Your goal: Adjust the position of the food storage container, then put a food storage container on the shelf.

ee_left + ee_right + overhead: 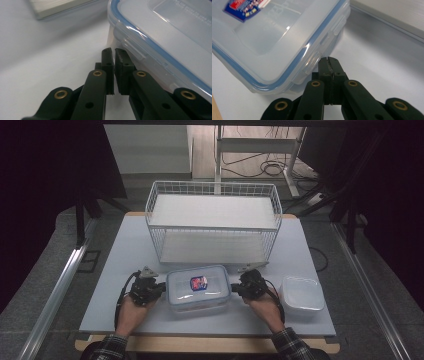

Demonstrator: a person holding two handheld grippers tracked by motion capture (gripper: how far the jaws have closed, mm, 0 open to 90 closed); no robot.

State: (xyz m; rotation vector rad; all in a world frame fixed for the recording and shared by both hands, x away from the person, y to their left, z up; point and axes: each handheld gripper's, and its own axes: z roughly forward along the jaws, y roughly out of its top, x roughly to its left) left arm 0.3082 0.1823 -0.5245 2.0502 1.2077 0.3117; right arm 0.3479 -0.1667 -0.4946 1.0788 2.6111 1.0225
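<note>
- Clear plastic container [198, 290]: rectangular, rounded corners, translucent lid with a blue seal line round the rim and a red-blue label [198, 283] in the middle; sits on the table [125, 250] at the front centre, just in front of the wire basket [212, 220].
- Left gripper [161, 288]: matte black jaws with brass rivets, at the container's left side. In the left gripper view [114, 53] jaws nearly pressed together, thin slit between them, nothing in it; tips just beside the lid's clip tab, contact hard to tell.
- Right gripper [234, 289]: at the container's right side. In the right gripper view [329, 61] jaws pressed together, tips right at a clip tab; can't tell if any plastic is pinched.
- Wire basket: white metal grid, two flat white shelves.
- Second container [301, 293]: whitish, squarish, translucent, right of the right gripper, apart from it.
- Table: smooth pale matte top, wooden edge.
- Container contents not readable through the lid; label text blurred; person's sleeves cut off at the bottom.
</note>
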